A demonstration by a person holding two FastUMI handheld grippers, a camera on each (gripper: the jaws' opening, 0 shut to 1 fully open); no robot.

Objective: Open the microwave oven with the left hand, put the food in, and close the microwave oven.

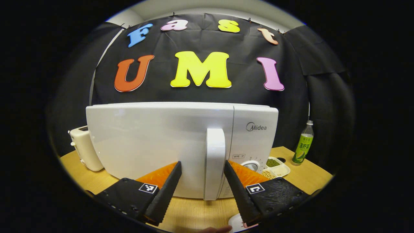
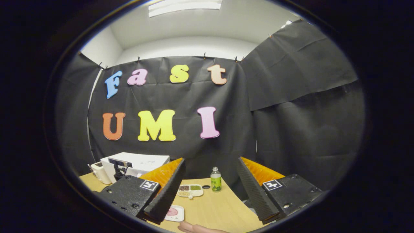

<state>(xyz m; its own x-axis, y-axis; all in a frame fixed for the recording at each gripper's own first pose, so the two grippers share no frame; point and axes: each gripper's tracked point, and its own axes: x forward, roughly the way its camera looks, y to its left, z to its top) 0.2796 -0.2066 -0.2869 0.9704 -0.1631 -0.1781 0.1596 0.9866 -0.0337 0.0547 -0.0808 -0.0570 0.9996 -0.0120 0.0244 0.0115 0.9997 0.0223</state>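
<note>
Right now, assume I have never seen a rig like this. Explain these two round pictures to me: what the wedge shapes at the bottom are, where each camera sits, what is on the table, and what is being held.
There is no robot arm here. A person holds a two-finger gripper in each hand, and a fisheye camera rides on each one, looking forward along its fingers. Those fingers are the wedges at the bottom.

In the left gripper view, the left gripper is open, its fingers on either side of the upright handle of a closed white microwave; I cannot tell whether they touch it. A toaster stands beside it.

In the right gripper view, the right gripper is open and holds nothing, farther back above the wooden table. On the table lie a green bottle, a divided tray of beans and a small plate with pink food.
</note>
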